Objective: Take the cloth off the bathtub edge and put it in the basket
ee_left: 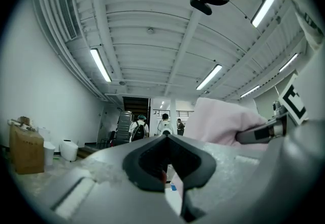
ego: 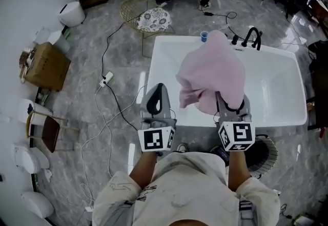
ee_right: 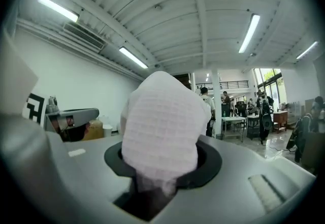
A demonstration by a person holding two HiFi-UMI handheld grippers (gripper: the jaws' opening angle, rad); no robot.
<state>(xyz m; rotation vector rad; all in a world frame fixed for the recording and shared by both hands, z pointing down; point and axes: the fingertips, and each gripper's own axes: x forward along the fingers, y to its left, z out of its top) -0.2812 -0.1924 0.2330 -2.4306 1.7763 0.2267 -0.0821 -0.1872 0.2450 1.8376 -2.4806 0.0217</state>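
**Cloth off the tub edge, not yet in the basket.**
Your left gripper (ego: 159, 91) has its jaws pressed together on nothing, over the near rim of the tub (ego: 277, 117). The cloth (ego: 212, 74) hangs bunched above the tub, clear of the edge, pinched in the jaws of your right gripper (ego: 230, 107). The dark ribbed thing at your right looks to be the basket (ego: 266, 154); carrying the cloth there and letting go is what's left.
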